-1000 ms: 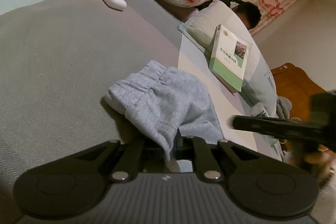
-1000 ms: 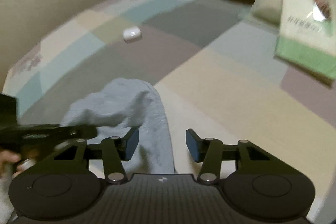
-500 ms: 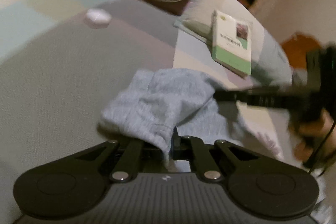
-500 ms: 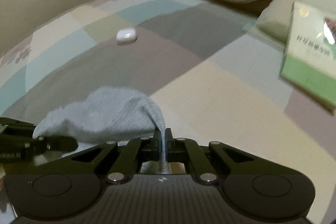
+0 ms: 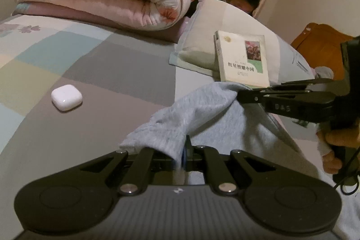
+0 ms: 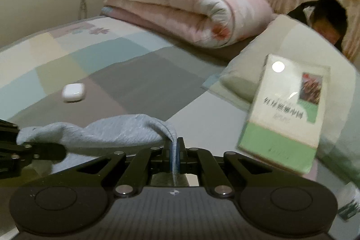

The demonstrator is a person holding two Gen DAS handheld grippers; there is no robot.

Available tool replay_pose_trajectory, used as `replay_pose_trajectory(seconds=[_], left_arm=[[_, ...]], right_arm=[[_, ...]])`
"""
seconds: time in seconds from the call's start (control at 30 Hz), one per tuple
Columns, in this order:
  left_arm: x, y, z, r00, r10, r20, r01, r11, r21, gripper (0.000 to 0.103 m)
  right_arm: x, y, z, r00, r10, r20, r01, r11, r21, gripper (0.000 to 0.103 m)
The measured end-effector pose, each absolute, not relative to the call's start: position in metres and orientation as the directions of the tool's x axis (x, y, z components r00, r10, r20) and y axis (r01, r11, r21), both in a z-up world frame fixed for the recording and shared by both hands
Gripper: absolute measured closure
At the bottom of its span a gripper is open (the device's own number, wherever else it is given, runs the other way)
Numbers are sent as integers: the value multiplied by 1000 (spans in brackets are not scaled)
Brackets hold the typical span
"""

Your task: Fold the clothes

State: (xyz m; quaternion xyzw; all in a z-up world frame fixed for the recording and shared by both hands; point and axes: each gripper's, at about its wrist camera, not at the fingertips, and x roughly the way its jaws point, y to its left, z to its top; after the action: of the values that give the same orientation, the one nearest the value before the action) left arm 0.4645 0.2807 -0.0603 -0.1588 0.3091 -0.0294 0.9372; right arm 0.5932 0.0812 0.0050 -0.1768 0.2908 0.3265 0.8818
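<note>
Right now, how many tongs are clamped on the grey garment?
2. The left tongs grip the grey garment at its near edge; the right tongs pinch its far corner.

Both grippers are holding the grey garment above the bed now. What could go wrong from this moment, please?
1. The left gripper and right gripper each pinch only a thin edge of the grey garment; one edge may slip out during the fold.
2. The book leaning on the pillow is close; swinging cloth could knock it over.
3. The white case lies on the bedspread; the garment could be laid over it.
</note>
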Motion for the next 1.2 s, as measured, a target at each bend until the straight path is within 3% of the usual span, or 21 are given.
replay_pose_trajectory(seconds=[0.17, 0.23, 0.3, 0.33, 0.4, 0.6, 0.73, 0.8, 1.03, 1.2], left_arm=[[471, 286, -80, 802, -210, -559, -24, 925, -380, 93], [473, 289, -94, 765, -284, -578, -7, 893, -449, 73], [471, 297, -105, 755, -312, -577, -26, 865, -501, 65], [470, 302, -110, 754, -327, -570, -36, 845, -533, 52], [472, 316, -119, 760, -373, -532, -60, 774, -630, 41], [484, 346, -143, 786, -449, -426, -134, 548, -826, 36], [492, 349, -146, 815, -415, -404, -164, 504, -848, 39], [496, 350, -139, 827, -370, -423, -182, 537, -824, 39], [485, 348, -71, 929, -245, -276, -31, 693, -720, 38], [478, 337, -51, 912, -65, -405, -168, 842, -512, 39]], right_arm=[[610, 88, -18, 609, 456, -649, -660, 745, -97, 97], [614, 83, -30, 593, 443, -673, -643, 763, -65, 92], [615, 74, -36, 573, 459, -679, -641, 768, -22, 82], [614, 68, -36, 565, 472, -676, -641, 768, 1, 79], [612, 58, -33, 565, 485, -668, -629, 777, 31, 72], [596, 46, -18, 555, 530, -641, -653, 755, 60, 56], [587, 51, -18, 534, 544, -647, -679, 732, 56, 55], [580, 51, -18, 526, 552, -647, -694, 719, 50, 54], [570, 45, -28, 505, 564, -654, -710, 702, 58, 53], [566, 39, -40, 487, 552, -677, -713, 699, 57, 52]])
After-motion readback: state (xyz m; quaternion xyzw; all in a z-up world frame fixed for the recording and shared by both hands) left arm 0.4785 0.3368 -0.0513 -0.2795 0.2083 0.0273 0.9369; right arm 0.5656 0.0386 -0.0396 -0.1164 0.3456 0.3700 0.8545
